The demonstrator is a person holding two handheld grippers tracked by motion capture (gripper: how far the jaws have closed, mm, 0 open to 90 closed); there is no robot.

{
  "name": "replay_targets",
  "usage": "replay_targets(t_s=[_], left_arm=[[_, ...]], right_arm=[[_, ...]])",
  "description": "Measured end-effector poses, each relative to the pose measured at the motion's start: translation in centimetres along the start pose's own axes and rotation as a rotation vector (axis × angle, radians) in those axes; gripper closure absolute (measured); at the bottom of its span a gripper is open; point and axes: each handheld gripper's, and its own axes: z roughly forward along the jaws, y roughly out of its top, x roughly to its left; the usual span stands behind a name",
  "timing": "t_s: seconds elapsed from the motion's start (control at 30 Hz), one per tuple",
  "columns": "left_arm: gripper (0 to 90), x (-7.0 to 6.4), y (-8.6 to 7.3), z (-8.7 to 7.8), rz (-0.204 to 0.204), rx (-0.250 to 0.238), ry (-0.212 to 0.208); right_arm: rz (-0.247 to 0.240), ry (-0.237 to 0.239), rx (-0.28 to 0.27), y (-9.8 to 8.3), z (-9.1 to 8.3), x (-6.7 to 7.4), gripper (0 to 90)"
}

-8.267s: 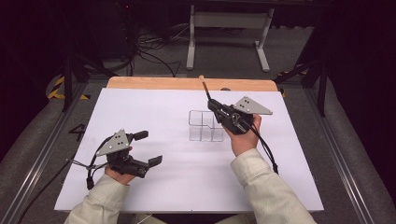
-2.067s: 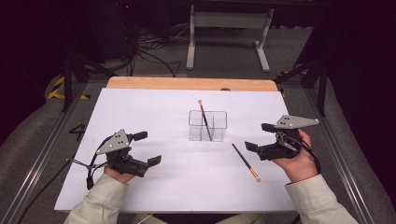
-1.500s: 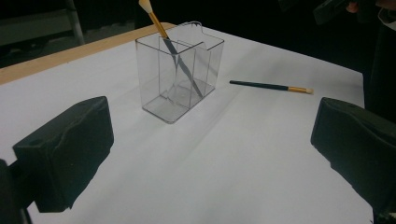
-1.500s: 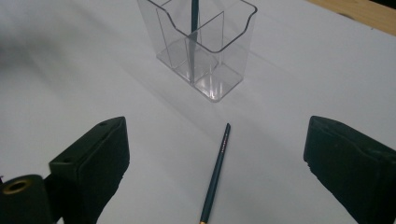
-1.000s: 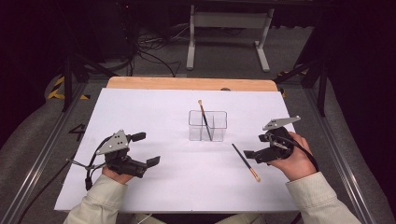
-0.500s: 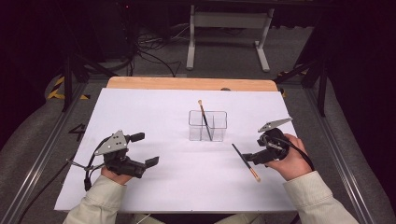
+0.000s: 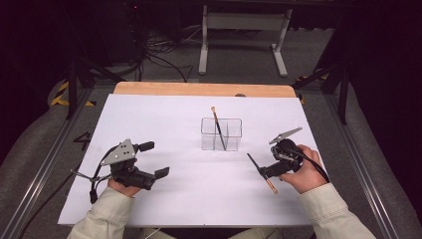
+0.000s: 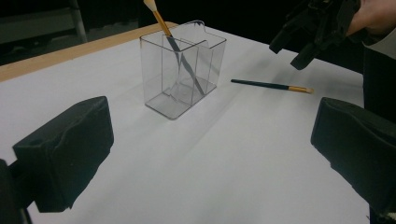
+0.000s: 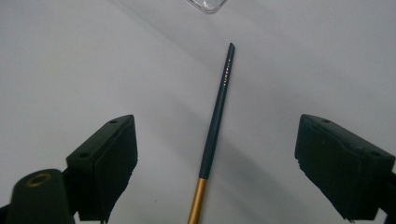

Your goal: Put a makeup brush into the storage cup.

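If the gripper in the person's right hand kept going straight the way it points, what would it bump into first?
Most likely the loose brush lying on the white table: it sits between the right gripper's open jaws, straight ahead. How far off it lies is hard to judge.

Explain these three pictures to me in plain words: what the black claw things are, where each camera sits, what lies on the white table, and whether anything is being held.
There is no robot here: a person holds a two-jaw hand tool in each hand. The high view looks down on the table from above, with the left gripper at the left and the right gripper at the right. The other two pictures come from cameras riding on those grippers, looking out between their own black jaws. On the white surface stands a clear divided holder with one brush leaning in it. A second brush lies flat on the table, between the right gripper's open jaws, which do not touch it. The left gripper is open and holds nothing.
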Motion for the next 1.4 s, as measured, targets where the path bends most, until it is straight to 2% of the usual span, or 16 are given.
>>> replay_targets(t_s=[0.1, 0.23, 0.4, 0.47, 0.87, 0.97, 1.23, 1.4], left_arm=[[0.1, 0.0, 0.0, 0.0, -0.005, 0.000, -0.002], [0.0, 0.0, 0.0, -0.1, -0.007, -0.011, -0.001], [0.1, 0.0, 0.0, -0.1, -0.007, -0.013, -0.001], [0.0, 0.0, 0.0, -0.1, -0.007, -0.013, -0.001], [0.1, 0.0, 0.0, -0.1, -0.008, -0.010, 0.000], [0.1, 0.0, 0.0, -0.2, -0.008, -0.008, 0.001], [0.0, 0.0, 0.0, -0.1, -0.011, -0.007, 0.004], [0.1, 0.0, 0.0, -0.1, -0.010, 0.007, 0.004]], right_arm=[[-0.010, -0.017, 0.015, 0.1, 0.3, 0.1, 17.5], [-0.007, -0.018, 0.046, 0.0, 0.8, 0.1, 18.7], [-0.018, -0.042, 0.063, 0.0, 1.1, 0.3, 26.0], [-0.017, -0.035, 0.064, 0.1, 1.2, 0.4, 31.0], [0.007, -0.029, 0.103, -0.1, 1.9, 0.3, 40.9], [0.010, -0.032, 0.138, -0.3, 2.3, 0.4, 44.1], [0.000, -0.046, 0.163, -0.3, 2.6, 0.6, 56.1], [-0.004, -0.046, 0.189, -0.4, 2.8, 0.9, 60.0]])
